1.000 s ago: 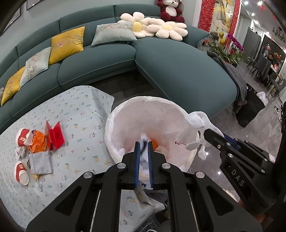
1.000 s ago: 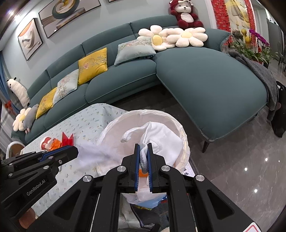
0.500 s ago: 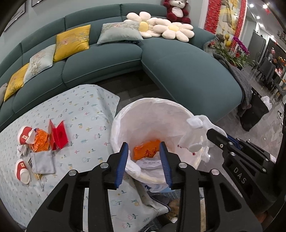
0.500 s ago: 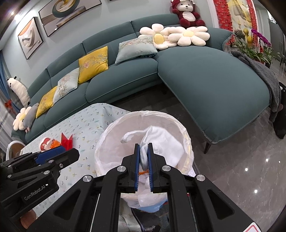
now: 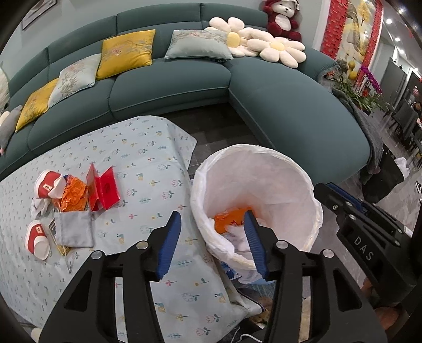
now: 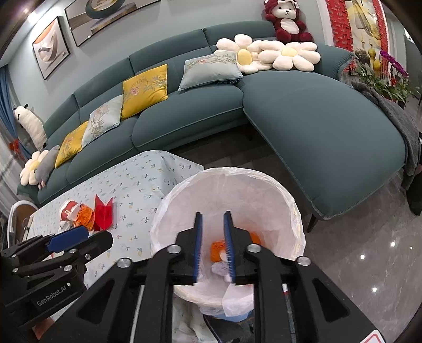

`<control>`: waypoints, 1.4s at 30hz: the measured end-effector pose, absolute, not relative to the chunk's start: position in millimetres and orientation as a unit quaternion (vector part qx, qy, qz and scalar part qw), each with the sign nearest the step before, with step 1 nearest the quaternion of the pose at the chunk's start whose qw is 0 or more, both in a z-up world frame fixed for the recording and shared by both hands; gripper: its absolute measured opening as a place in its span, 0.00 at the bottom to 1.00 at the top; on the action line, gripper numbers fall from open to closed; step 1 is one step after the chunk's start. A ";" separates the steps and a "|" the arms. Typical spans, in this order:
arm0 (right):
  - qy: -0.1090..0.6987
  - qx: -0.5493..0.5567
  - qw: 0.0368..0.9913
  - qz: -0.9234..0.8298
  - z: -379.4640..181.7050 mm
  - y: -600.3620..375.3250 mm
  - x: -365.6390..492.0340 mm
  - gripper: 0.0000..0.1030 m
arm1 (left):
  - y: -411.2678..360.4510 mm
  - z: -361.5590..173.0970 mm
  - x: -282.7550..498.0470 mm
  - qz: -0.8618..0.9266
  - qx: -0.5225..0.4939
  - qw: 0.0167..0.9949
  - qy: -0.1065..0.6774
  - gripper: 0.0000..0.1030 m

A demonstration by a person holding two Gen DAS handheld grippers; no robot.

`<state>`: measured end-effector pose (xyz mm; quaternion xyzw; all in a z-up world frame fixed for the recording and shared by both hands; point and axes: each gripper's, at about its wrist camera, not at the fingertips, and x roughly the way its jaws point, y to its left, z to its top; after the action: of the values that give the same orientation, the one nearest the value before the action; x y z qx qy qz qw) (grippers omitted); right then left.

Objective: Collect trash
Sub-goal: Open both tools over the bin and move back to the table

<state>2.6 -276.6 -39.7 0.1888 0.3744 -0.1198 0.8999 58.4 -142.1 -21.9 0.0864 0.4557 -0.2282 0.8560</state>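
Both pairs of our fingers are spread and hold nothing: left gripper [image 5: 212,241] over the bin's near rim, right gripper [image 6: 213,246] above the white-lined trash bin [image 6: 287,208]. Orange wrapper [image 5: 229,219] lies inside; more trash [image 5: 75,196] sits on the desk [image 5: 147,158].

Ahead of the hand-held gripper a teal sofa [image 5: 168,89] curves around the room, carrying yellow cushions [image 5: 126,52], a pale embroidered cushion [image 5: 197,43], two daisy-shaped pillows [image 5: 279,50] and a red teddy bear [image 5: 282,15]. Framed pictures [image 6: 51,46] hang above it. Glossy floor [image 6: 364,263] lies to the right.
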 end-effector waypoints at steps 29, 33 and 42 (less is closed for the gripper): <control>0.383 0.125 0.913 -0.068 -15.8 -197.6 30.3 0.40 | -29.2 -23.2 76.8 -0.126 0.006 0.881 0.457 0.79; 0.386 0.114 0.914 -0.056 -13.4 -181.3 36.1 0.41 | 0.6 -25.6 81.2 -0.100 -0.012 0.883 0.459 0.84; 0.396 0.090 0.913 -0.031 -15.0 -130.8 52.0 0.47 | 78.1 -36.6 95.9 -0.035 -0.053 0.878 0.474 0.88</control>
<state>52.0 -130.8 -15.0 0.0895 0.3959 -0.0308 0.9134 95.9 78.1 -36.6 -0.0534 0.4737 -0.0349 0.8784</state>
